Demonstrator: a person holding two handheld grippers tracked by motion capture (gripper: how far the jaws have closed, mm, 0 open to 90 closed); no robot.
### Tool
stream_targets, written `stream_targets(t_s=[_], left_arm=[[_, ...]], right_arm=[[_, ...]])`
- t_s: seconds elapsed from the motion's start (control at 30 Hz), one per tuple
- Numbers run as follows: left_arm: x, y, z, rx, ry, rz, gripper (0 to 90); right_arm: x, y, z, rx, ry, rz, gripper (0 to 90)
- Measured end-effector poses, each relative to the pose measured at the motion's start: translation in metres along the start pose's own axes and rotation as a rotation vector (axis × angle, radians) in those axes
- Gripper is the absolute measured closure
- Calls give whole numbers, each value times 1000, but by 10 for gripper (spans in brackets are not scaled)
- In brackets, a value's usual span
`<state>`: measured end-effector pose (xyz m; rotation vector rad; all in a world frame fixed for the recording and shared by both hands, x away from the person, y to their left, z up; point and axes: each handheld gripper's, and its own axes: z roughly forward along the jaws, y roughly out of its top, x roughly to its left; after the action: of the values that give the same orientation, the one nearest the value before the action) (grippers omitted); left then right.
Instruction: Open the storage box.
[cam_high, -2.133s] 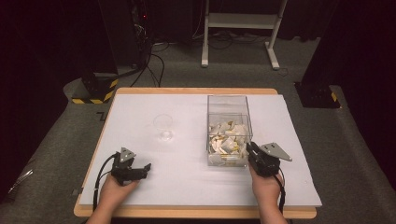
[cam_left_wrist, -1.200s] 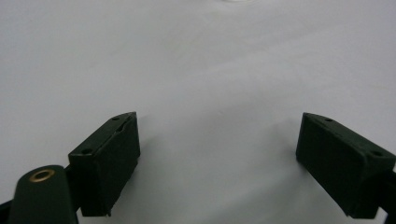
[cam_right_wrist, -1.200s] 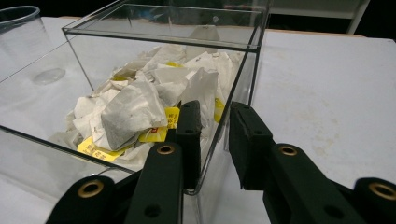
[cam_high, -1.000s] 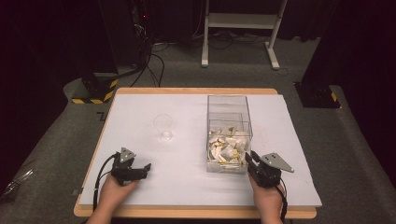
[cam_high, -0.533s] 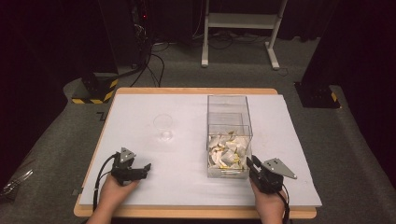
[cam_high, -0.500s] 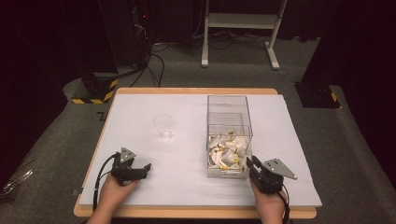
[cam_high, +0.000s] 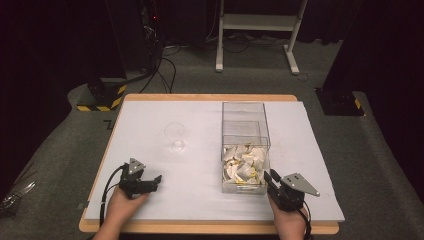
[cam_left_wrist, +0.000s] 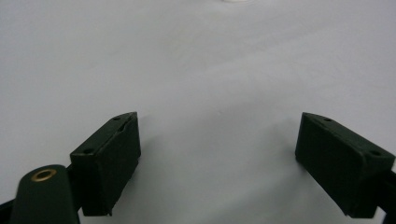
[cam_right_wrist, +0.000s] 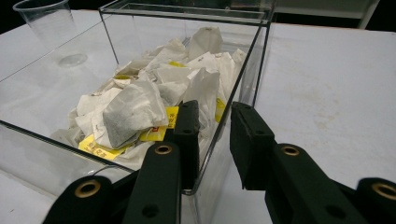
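Observation:
A clear plastic box (cam_high: 243, 112) stands right of the table's middle, its near half holding several white tea bags (cam_high: 245, 165) with yellow tags. My right gripper (cam_high: 267, 176) is at the box's near right corner. In the right gripper view one jaw is inside the box wall (cam_right_wrist: 261, 51) and the other outside, closed on the wall beside the tea bags (cam_right_wrist: 140, 107). My left gripper (cam_high: 156, 179) rests on the white table near the front left, open; nothing lies between its jaws in the left gripper view (cam_left_wrist: 217, 144). An empty clear cup (cam_high: 175, 136) stands left of the box.
The white table cover (cam_high: 150, 115) is bare around the cup (cam_right_wrist: 51, 23) and between the two hands. Dark floor, cables and a white stand's legs (cam_high: 255, 22) lie beyond the far edge.
My right gripper has drawn back toward the front edge, and the box's near end and the tea bags have come with it. The left gripper has stayed still.

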<state>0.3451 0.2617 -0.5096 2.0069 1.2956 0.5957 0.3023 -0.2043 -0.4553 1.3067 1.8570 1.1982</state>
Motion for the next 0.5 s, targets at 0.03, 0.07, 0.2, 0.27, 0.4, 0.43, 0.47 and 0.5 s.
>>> stream_targets(t_s=[0.03,0.07,0.2,0.27,0.4,0.43,0.47,0.5], left_arm=[[0,0,0,0,0,0,147],[0,0,0,1,0,1,147],[0,0,0,1,-3,-3,147],[0,0,0,0,-4,-5,147],[0,0,0,1,-3,-3,146],[0,0,0,1,-3,-4,147],[0,0,0,0,-3,-5,146],[0,0,0,0,-3,-5,147]], right_arm=[[0,0,0,-2,4,1,722],[-1,0,0,-1,4,1,711],[-2,1,0,1,11,8,687],[-4,2,0,-6,15,14,665],[-6,7,-2,-25,21,20,635],[-7,9,-3,-26,21,19,628],[-7,11,-3,-30,21,21,624],[-7,13,-3,-31,19,20,622]])
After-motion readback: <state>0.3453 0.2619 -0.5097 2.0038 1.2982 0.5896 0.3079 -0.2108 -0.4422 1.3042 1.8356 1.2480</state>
